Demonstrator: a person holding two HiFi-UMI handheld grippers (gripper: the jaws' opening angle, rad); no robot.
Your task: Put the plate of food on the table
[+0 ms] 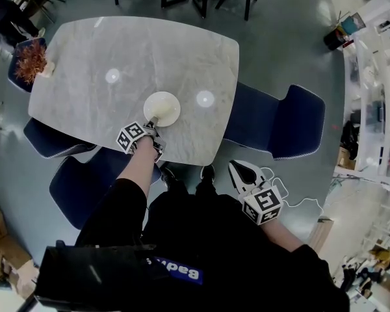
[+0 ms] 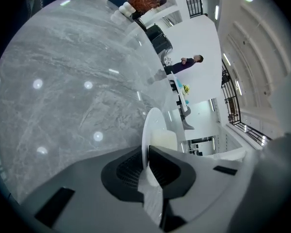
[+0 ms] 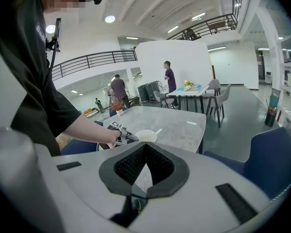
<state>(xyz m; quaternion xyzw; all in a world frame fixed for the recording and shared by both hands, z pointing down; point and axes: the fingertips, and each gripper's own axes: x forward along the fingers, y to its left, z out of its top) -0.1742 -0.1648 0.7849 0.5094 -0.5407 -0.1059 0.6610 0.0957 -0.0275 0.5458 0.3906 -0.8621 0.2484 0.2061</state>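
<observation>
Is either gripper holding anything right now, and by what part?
The left gripper is clamped on the near rim of the white plate, over the table. The right gripper is shut on nothing.

One white plate (image 1: 162, 108), bearing one pale block of food (image 2: 164, 140), is by the near edge of the single grey marble worktop (image 1: 117, 51), and one reddish dried-flower arrangement (image 1: 30, 60) stands at its far left corner. Four blue chairs (image 1: 292, 125) surround the worktop: one at the right edge, two by the near left corner, one behind the far left corner. There are two grippers, the left gripper (image 1: 153, 121) and the right gripper (image 1: 234, 166), and at least two people (image 3: 169, 79) stand far off in the right gripper view.
</observation>
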